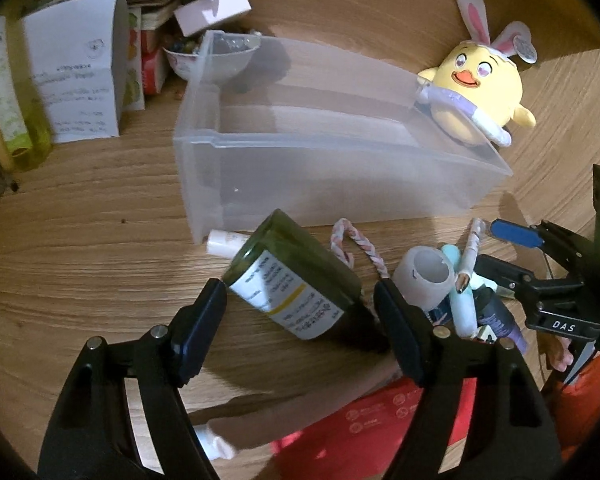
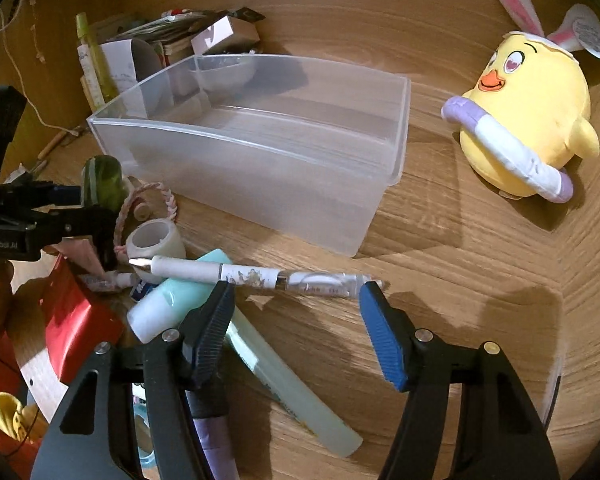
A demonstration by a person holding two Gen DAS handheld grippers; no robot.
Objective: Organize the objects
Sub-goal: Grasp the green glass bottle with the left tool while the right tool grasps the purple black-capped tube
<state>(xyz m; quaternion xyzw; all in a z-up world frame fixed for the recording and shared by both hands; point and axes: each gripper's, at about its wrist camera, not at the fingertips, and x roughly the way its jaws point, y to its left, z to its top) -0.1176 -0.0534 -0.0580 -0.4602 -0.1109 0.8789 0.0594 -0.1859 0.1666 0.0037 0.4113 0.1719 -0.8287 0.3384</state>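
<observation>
— Left wrist view first: how much of the sorting is seen to be done?

— None, as far as can be judged. The clear plastic bin (image 1: 340, 168) is shown empty on the wooden tabletop (image 1: 80, 248), and every small item is still found outside it.

— And what is left, from the biggest down?

— The yellow chick plush (image 2: 528, 128) is stood well apart from the bin's right end. The green bottle (image 1: 296, 280) is laid on its side just before the bin's near wall, between the spread jaws of the left gripper (image 1: 300, 300), which is released; nothing is pressed by its pads. The mint tube (image 2: 236, 344) is laid beneath the white pen (image 2: 256, 274), and the tape roll (image 2: 156, 238) and braided cord (image 1: 356, 246) are heaped beside them.

— The right gripper (image 2: 296, 300)?

— Unclenched too; the pen is lined up just beyond its fingertips, but no grasp is made.

— Room to move?

— Bare wood is left to the right of the pen and in front of the plush. On the left the pile is crowded, and the two tools are brought near each other there. The bin's near rim must be cleared before anything is dropped in.
</observation>
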